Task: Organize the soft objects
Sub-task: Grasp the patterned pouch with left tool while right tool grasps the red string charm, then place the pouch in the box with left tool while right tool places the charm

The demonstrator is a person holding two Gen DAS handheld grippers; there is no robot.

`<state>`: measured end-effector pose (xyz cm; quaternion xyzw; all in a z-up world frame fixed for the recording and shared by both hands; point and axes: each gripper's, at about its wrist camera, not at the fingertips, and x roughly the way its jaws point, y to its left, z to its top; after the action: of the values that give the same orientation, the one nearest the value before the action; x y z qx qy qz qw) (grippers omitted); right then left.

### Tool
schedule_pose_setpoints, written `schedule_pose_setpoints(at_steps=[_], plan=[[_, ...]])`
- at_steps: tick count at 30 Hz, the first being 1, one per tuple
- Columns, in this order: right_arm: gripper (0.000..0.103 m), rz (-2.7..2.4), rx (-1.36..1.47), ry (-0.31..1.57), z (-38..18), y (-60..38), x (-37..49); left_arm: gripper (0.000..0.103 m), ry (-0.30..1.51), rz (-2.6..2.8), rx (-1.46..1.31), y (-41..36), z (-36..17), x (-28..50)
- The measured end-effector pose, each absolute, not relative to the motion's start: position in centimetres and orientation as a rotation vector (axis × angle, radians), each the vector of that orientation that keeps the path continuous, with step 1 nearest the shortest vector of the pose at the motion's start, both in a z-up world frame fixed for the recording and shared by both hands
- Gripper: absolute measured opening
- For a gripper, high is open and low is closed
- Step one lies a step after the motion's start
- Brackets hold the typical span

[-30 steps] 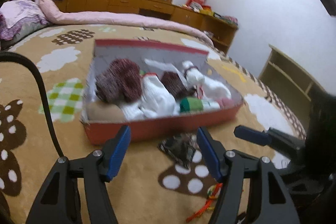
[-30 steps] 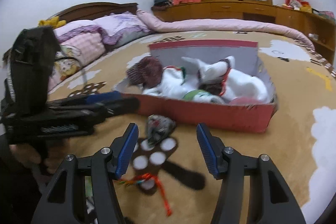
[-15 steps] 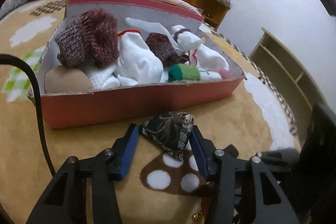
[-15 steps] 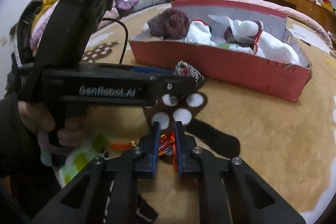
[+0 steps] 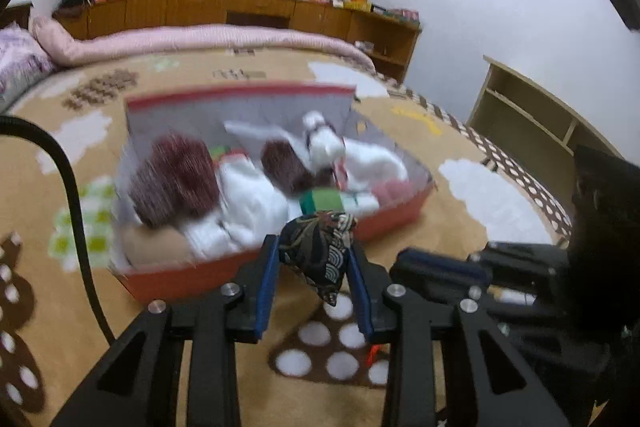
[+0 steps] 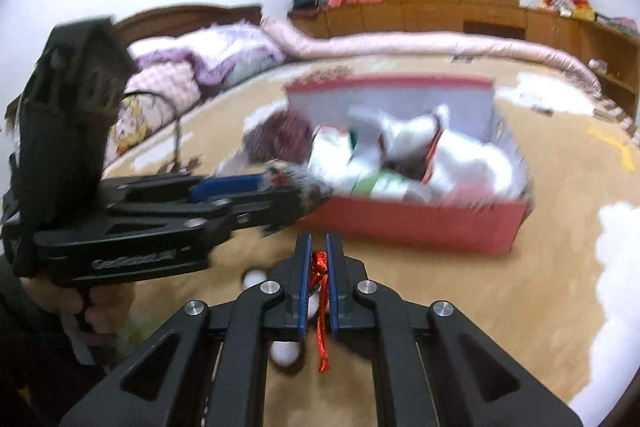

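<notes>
While the left gripper (image 5: 314, 259) pinches a dark patterned fabric pouch (image 5: 320, 251) between its blue pads, lifted off the bedspread (image 5: 460, 235), the pouch hangs just in front of the near wall of the red cardboard box (image 5: 384, 223). The box is crowded with soft things: maroon knitted pieces (image 5: 172, 179), white socks (image 5: 256, 203) and a green roll (image 5: 324, 199), leaving little bare floor inside. In the right wrist view the right gripper (image 6: 319, 275) has its fingers pressed nearly together on a red tassel cord (image 6: 320, 307) that dangles below them. The left gripper's body crosses that view from the left, its tip near the box's near left corner. A rolled pink quilt (image 6: 440, 45) lies along the far edge of the bed. The bedspread to the right of the box (image 6: 420, 219) lies open.
</notes>
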<state>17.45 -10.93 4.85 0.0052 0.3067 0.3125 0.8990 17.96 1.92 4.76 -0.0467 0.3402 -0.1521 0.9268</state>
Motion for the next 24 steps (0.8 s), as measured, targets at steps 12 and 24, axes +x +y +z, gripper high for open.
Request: schedule_pose_setpoints(at_steps=[12, 24], plan=[[0.009, 0.435, 0.005, 0.544, 5.4, -10.3, 24.1, 0.035, 0.642, -0.158, -0.058, 5.3, 5.6, 21.4], [0.053, 0.437, 0.003, 0.517, 6.2, -11.7, 23.2, 0.076, 0.648, -0.064, -0.107, 6.6, 4.8, 21.7]])
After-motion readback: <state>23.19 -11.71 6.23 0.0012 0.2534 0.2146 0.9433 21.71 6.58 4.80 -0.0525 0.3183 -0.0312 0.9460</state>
